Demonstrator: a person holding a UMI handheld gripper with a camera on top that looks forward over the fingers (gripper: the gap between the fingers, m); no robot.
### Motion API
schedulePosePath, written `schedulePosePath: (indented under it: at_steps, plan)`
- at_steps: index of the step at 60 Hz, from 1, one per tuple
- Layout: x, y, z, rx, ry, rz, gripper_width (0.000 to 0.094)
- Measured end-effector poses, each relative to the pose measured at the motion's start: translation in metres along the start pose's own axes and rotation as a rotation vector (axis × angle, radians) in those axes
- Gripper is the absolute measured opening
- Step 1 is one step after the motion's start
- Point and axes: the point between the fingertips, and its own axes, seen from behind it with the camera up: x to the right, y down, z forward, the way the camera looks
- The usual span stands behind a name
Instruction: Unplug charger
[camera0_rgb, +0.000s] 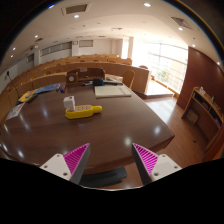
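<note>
A yellow power strip (84, 112) lies on the brown oval table (110, 135), well beyond my fingers. A whitish block, which may be the charger (69, 102), stands at its left end. My gripper (111, 160) is open and empty, its two pink pads apart, held above the table's near edge. A dark flat object (103, 176) lies on the table between and just below the fingertips.
A white sheet or laptop (112, 90) lies beyond the strip. Blue and yellow items (28, 95) sit at the table's far left. Wooden desks and chairs line the back. A red-brown cabinet (200, 80) stands at the right, by bright windows.
</note>
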Motion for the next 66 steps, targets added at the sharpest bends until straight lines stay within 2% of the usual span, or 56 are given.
schedulePosePath:
  at_steps: [6, 14, 27, 31, 36, 39, 42, 57, 66]
  plan:
    - [-0.059, -0.014, 0.038, 0.034, -0.080, 0.001, 0.0857]
    - [-0.132, -0.056, 0.085, 0.090, -0.172, -0.003, 0.0857]
    - [-0.196, -0.119, 0.162, 0.157, -0.204, -0.041, 0.0833]
    - [-0.197, -0.131, 0.182, 0.173, -0.205, -0.061, 0.0788]
    - [-0.212, -0.136, 0.208, 0.176, -0.192, -0.082, 0.0690]
    - [-0.216, -0.133, 0.220, 0.165, -0.188, -0.087, 0.0580]
    - [-0.215, -0.130, 0.229, 0.153, -0.174, -0.084, 0.0415]
    - [-0.211, -0.134, 0.225, 0.171, -0.208, -0.052, 0.0252]
    - [-0.212, -0.131, 0.218, 0.156, -0.241, -0.042, 0.0239]
